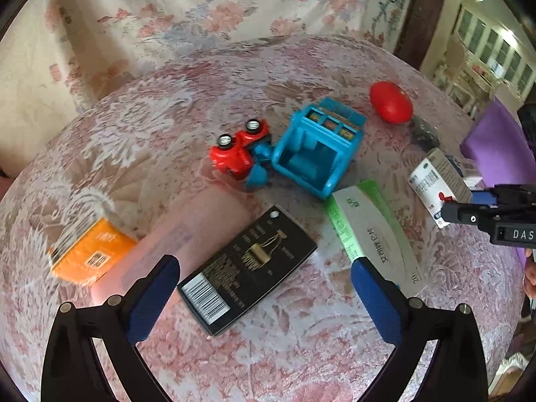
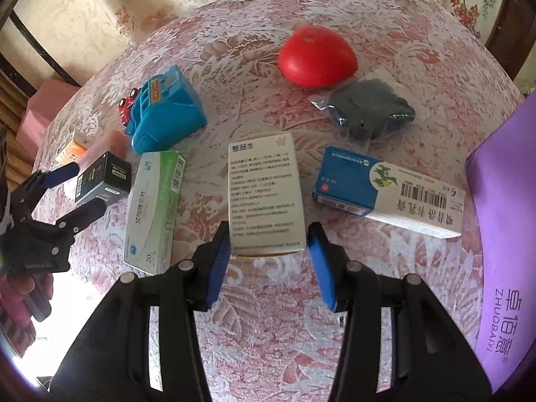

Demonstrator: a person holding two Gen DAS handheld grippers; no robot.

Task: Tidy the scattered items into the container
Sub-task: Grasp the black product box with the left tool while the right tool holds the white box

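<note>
The right gripper [image 2: 268,234] stands open, its blue-padded fingers [image 2: 219,254] straddling the near end of a white cardboard box printed with black text [image 2: 264,197]; the left pad looks to touch the box's edge while the right one sits just clear, so nothing is gripped yet. The jaws are set across the box's narrow width, which is, I judge, the easiest span to pinch.

The left gripper [image 1: 264,268] is also spread wide and holds nothing. It hovers over a flat black carton with a barcode [image 1: 246,268], whose near corner lies between the fingers, probably lined up as its own first pick.

Outward from the white box lie a green-and-white medicine carton [image 2: 152,207] to its left and a blue-and-white tube box with a bird emblem [image 2: 388,191] to its right. Farther back are a dark bundle in a clear plastic bag [image 2: 372,110], a red heart-shaped plastic piece [image 2: 316,55], and a blue-and-red toy truck tipped on its side [image 1: 301,147]. An orange box [image 1: 90,254] sits off to the left, touching a pale pink block [image 1: 201,221].

All rest on a round table under a pink floral cloth [image 2: 268,351]. A purple fabric container with white lettering [image 2: 506,234] stands at the right edge, close to the right gripper, which suits it for drop-offs. Every item seen lies outside it, so the tidying seems barely begun.
</note>
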